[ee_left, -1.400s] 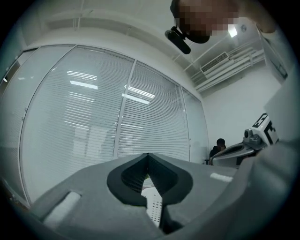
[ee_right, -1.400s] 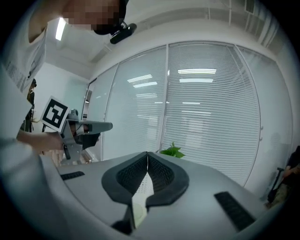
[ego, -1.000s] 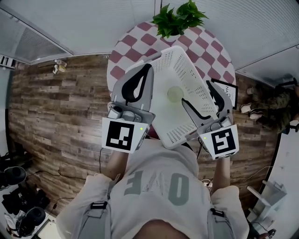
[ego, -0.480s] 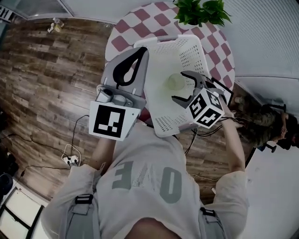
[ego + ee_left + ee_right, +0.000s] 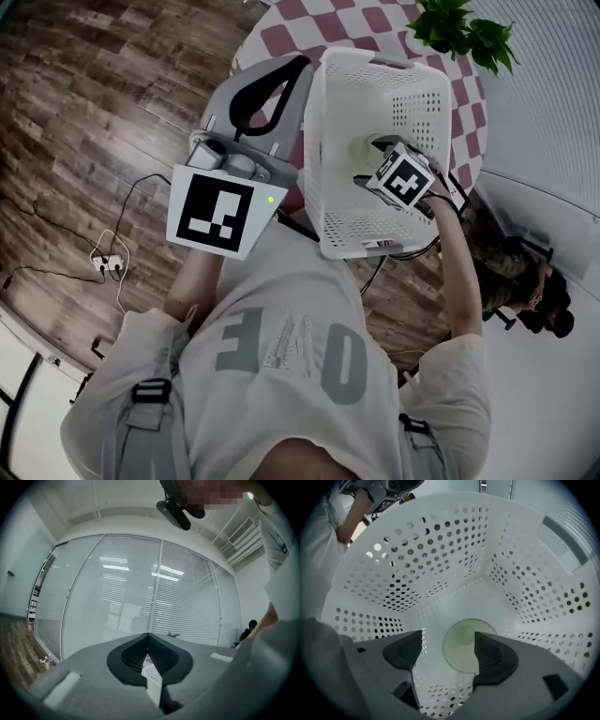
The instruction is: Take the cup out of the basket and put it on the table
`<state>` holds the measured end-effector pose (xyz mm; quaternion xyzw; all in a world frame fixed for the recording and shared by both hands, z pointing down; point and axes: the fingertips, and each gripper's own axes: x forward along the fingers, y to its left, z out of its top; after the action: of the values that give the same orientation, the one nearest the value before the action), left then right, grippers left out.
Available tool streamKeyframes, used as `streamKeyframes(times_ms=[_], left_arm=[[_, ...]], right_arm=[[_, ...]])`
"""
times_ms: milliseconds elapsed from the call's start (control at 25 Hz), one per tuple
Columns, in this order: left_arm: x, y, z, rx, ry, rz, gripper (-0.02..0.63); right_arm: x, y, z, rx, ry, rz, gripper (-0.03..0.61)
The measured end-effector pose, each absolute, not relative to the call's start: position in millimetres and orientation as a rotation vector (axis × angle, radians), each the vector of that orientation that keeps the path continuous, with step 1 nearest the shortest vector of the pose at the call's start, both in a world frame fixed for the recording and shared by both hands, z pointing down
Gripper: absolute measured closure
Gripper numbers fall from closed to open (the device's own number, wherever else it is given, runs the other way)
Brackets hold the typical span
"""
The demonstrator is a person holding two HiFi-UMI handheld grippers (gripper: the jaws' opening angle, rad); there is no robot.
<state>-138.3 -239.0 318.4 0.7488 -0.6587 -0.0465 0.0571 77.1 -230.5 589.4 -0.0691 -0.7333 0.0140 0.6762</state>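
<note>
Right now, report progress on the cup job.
Nothing finished: the cup sits on the basket floor. In hand: the right gripper is inside the basket, jaws closing around the cup, not yet pressing it. Remaining: grip, lift out, set on the checkered table.

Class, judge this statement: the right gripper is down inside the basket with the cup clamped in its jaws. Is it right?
Not clamped. The right gripper is down inside the basket, but its jaws stand apart, just closing, and the cup sits on the basket floor between them, untouched. The right gripper view shows it.
</note>
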Motion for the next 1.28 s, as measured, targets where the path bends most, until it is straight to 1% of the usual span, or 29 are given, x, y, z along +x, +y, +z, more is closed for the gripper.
streamKeyframes(times_ms=[160,600,680,720,760,800,840,1080,1280], left_arm=[[-151,-235,326,2.247,-2.014,-0.137,0.609],[-168,-227,336,2.189,-2.039,-0.124,0.609],[-169,-227,337,2.188,-2.038,-0.117,0.609],[-170,-227,337,2.19,-2.038,-0.115,0.609],[-170,-227,337,2.192,-2.036,-0.114,0.609],[-169,-227,336,2.194,-2.034,-0.114,0.609],[-169,-227,336,2.196,-2.032,-0.115,0.609],[-169,-227,338,2.197,-2.023,-0.095,0.609],[-168,-228,337,2.203,-2.021,-0.089,0.609]], right_arm=[[82,-231,607,-0.153,-1.577,0.024,0.256],[80,-228,627,-0.182,-1.48,-0.049,0.288],[82,-229,628,-0.173,-1.462,-0.081,0.316],[82,-231,629,-0.165,-1.449,-0.113,0.345],[83,-235,630,-0.154,-1.437,-0.151,0.398],[83,-239,631,-0.142,-1.426,-0.19,0.466],[83,-242,632,-0.134,-1.419,-0.219,0.499],[89,-242,634,-0.148,-1.384,-0.266,0.533],[93,-239,636,-0.155,-1.386,-0.242,0.54]])
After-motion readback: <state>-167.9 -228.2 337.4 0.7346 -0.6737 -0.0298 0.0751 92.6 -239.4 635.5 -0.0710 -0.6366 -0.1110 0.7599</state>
